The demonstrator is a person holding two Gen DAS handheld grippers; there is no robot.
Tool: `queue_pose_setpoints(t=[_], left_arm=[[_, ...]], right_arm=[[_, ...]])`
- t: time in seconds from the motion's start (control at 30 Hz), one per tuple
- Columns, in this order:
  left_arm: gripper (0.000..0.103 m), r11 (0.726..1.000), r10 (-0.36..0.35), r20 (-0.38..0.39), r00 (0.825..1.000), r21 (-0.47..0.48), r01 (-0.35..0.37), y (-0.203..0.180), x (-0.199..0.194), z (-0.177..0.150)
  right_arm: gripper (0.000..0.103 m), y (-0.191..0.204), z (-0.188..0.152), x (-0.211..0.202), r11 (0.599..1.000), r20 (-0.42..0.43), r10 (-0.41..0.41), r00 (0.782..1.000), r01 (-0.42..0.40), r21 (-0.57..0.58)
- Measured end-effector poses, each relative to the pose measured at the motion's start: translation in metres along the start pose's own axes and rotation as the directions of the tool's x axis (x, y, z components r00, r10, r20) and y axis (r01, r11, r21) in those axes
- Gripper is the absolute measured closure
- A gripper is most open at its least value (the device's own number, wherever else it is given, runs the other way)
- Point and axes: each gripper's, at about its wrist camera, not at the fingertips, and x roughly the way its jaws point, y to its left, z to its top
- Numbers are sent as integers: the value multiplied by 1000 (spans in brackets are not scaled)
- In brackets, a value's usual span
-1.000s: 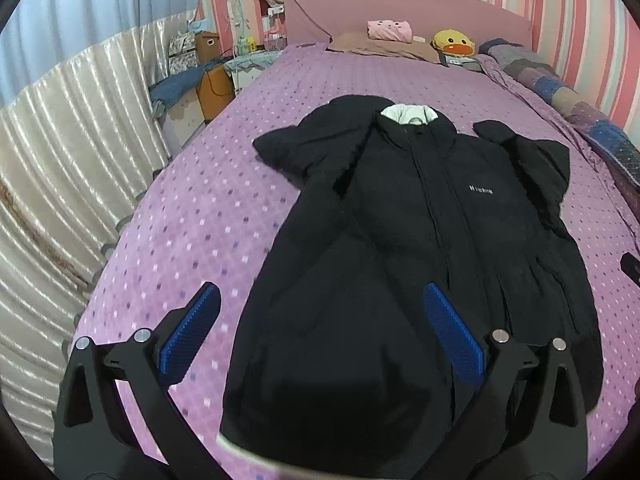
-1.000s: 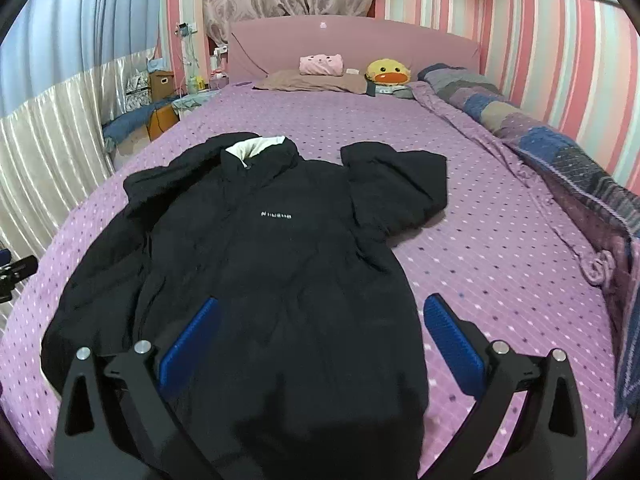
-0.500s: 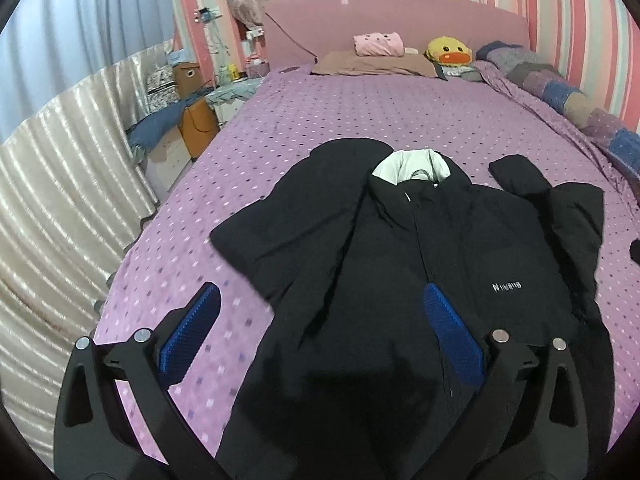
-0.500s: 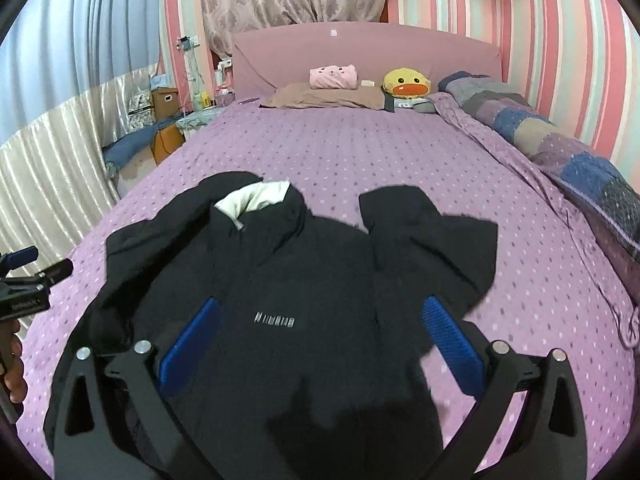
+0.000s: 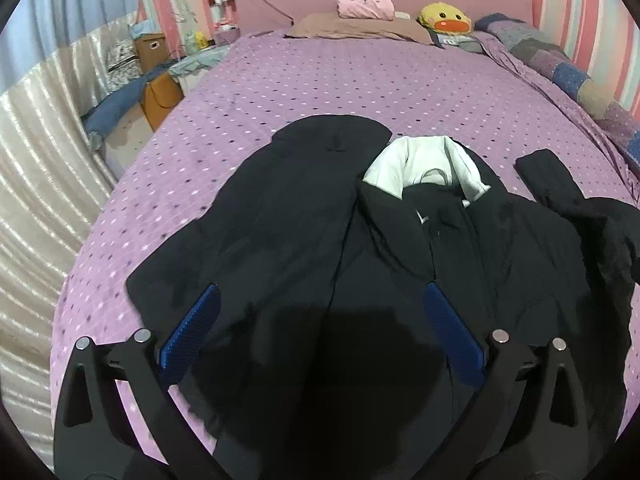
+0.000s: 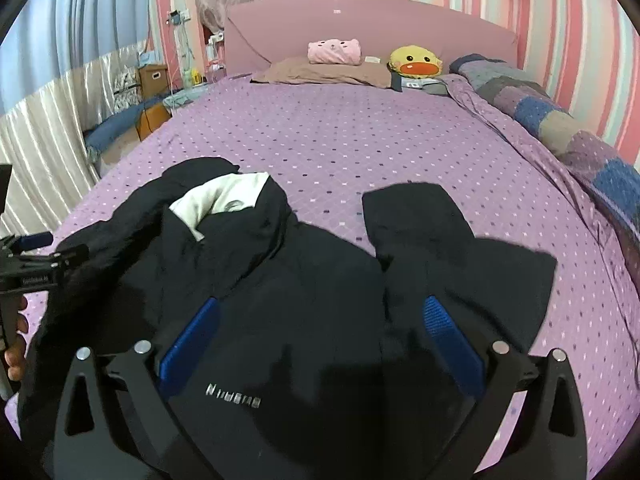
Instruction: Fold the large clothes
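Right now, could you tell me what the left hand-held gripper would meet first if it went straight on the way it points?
Most likely the black jacket: its sleeve and chest lie right ahead of the open left hand-held gripper. Depth is hard to judge.

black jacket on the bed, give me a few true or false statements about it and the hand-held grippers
1. The black jacket lies front up on the purple bedspread. True.
2. The right hand-held gripper is clamped on a sleeve. False: it is open and grips nothing.
3. The collar lining is white. True.
4. The left hand-held gripper is shut. False: its fingers are spread wide.
5. A yellow duck plush sits on the jacket. False: it is by the headboard.
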Motion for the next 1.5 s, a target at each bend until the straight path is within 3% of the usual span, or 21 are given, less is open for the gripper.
queue_pose_setpoints(t=[0.27,0.37,0.5,0.57,0.63,0.73,0.83,0.93,1.23,1.4,1.5], left_arm=[[3,999,36,-101,994,39,-32,-13,77,40],[12,998,52,-146,988,55,-45,-12,102,45],[59,998,61,-250,966,28,-55,0,139,38],[68,999,38,-232,972,-1,-39,8,137,34],[88,999,-6,-197,980,-47,-3,19,122,32],[97,998,-38,-142,989,-54,31,29,94,24],[98,997,-72,-102,992,-8,72,35,56,-4],[99,994,-58,-87,995,88,65,29,20,-41],[99,974,-84,-95,992,203,102,35,-66,-134],[98,971,-66,-93,993,222,86,36,-86,-164],[86,980,-81,-94,992,177,97,38,-87,-169]], right_arm=[[2,2,12,28,1000,-37,13,999,-14,-19],[2,1,2,30,1000,-56,18,998,-19,-15],[2,-4,-13,32,1000,-94,15,995,-15,-1],[2,-6,-21,33,1000,-117,8,993,-8,0],[2,-5,-28,29,1000,-128,-4,992,3,-10],[2,-4,-36,19,1000,-129,-18,991,16,-20],[2,-2,-45,3,1000,-136,-11,991,11,-3],[2,4,-55,-13,1000,-142,6,990,-6,0],[2,25,-75,-67,1000,-135,20,991,-19,13],[2,35,-85,-83,1000,-145,7,989,-10,-16],[2,34,-89,-88,1000,-160,-13,987,9,-27]])
